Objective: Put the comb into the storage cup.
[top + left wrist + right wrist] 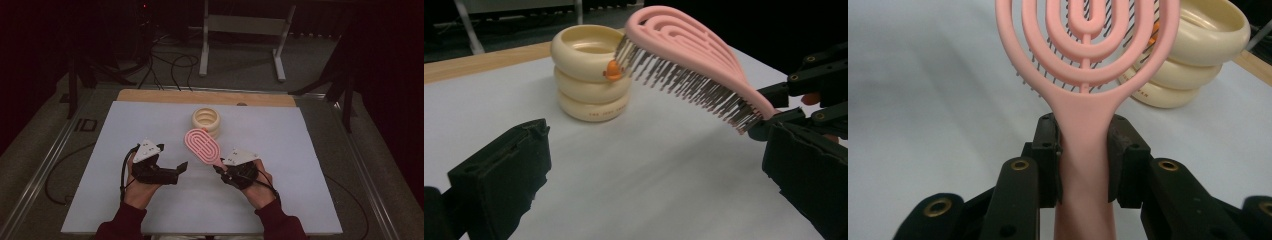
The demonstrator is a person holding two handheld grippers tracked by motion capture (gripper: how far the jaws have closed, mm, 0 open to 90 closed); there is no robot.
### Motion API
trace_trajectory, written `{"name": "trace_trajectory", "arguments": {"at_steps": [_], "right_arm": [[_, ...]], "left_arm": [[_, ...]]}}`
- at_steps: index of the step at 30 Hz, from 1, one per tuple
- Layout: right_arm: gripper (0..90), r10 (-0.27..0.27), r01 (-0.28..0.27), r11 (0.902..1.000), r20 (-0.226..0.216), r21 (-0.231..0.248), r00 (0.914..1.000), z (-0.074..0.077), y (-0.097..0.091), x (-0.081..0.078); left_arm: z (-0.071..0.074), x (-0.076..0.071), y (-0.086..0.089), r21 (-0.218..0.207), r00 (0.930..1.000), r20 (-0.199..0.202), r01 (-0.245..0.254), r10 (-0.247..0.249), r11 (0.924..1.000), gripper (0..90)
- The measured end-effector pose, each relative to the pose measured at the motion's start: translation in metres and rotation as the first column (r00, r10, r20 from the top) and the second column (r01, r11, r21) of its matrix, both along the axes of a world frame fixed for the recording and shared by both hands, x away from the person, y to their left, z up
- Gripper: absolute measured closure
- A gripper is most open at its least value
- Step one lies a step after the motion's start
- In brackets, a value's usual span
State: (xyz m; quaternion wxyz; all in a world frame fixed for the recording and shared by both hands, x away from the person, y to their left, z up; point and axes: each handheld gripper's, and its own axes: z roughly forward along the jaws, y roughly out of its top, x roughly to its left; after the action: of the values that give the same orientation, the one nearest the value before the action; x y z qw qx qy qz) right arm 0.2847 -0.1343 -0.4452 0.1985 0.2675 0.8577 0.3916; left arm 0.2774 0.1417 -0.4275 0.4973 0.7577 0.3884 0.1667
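Observation:
A pink vented hairbrush (202,145) hangs above the white table, bristles down, its head reaching toward a cream ribbed holder (206,121). My right gripper (218,167) is shut on the brush handle (1084,150), which sits squeezed between both pads. In the left gripper view the brush (689,65) slants down to the right gripper (774,107), and its tip is close to the holder (591,75), which has a small orange piece (612,70) on its side. My left gripper (181,167) stands open to the left of the brush, nothing between its jaws.
The white board (125,200) lies on a wooden tabletop (150,95). A white metal frame (245,35) and cables (170,65) are on the floor beyond the table. Both of the person's hands come in at the near edge.

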Motion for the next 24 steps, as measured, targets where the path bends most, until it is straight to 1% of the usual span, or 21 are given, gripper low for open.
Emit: {"name": "trace_trajectory", "arguments": {"at_steps": [4,5,7,9,14,16,17,18,19,24], "right_arm": [[69.9,-0.002,0.002,1.0,0.001,0.002,1.0,0.0,0.001,0.0],[69.9,-0.002,0.002,1.0,0.001,0.002,1.0,0.0,0.001,0.0],[69.8,-0.001,0.001,0.9999,0.007,0.01,1.0,0.0,0.002,0.0],[69.8,-0.003,0.003,0.9999,0.004,0.013,1.0,0.0,0.003,0.0],[69.8,0.005,-0.005,0.9999,0.013,0.012,0.9999,0.0,0.004,0.0],[69.9,-0.003,0.003,0.9998,0.021,0.02,0.9998,0.001,0.005,-0.001],[69.9,-0.003,0.003,0.9998,0.03,0.018,0.9995,0.001,0.005,-0.002],[69.9,-0.003,0.003,0.9998,0.03,0.018,0.9995,0.001,0.005,-0.002],[69.9,-0.001,0.0,0.9997,0.039,0.025,0.9992,0.001,0.006,-0.003],[69.9,0.002,-0.004,0.9994,0.052,0.034,0.9986,0.002,0.006,-0.003]], "left_arm": [[0.0,0.0,-0.001,0.0,1.0,-0.001,0.005,-0.005,1.0,0.0],[0.002,0.002,-0.007,0.0,0.9998,-0.002,0.02,-0.02,0.9998,0.0],[0.002,0.002,-0.01,-0.003,0.9996,-0.002,0.026,-0.026,0.9996,0.0],[0.003,0.003,-0.013,-0.005,0.9994,-0.002,0.034,-0.034,0.9994,0.0],[0.004,0.005,-0.02,-0.01,0.9985,-0.005,0.054,-0.054,0.9985,0.0],[0.004,0.005,-0.022,-0.016,0.9982,-0.005,0.06,-0.06,0.9981,0.0],[0.005,0.005,-0.024,-0.02,0.9978,-0.005,0.066,-0.066,0.9976,0.0],[0.005,0.005,-0.024,-0.02,0.9978,-0.005,0.066,-0.066,0.9976,0.0],[0.005,0.005,-0.026,-0.028,0.9972,-0.006,0.074,-0.075,0.9968,0.0],[0.004,0.006,-0.031,-0.037,0.9964,-0.014,0.083,-0.084,0.9959,0.0]]}}
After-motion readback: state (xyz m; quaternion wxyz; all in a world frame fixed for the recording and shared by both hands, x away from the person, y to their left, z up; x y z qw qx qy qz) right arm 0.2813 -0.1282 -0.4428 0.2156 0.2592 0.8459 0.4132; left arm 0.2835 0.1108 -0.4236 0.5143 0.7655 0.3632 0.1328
